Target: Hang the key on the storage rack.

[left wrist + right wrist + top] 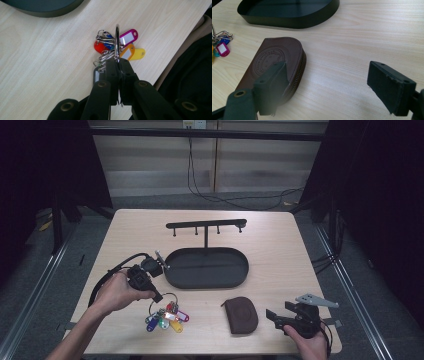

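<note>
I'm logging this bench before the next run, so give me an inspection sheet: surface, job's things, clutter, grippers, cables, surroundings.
Surface: light wood table, no spills seen.
Job's things: key ring with coloured tags, pinched at the ring; tags seem to rest on the table.
Clutter: brown zip pouch; black oval tray with a hook rack above it.
Grippers: left hand-held gripper shut on the key ring; right hand-held gripper open, one jaw over the pouch edge.
Cables: gripper cable loops at the left hand; black cable on the floor behind.
Surroundings: dark curtains, pale wall panels.
</note>
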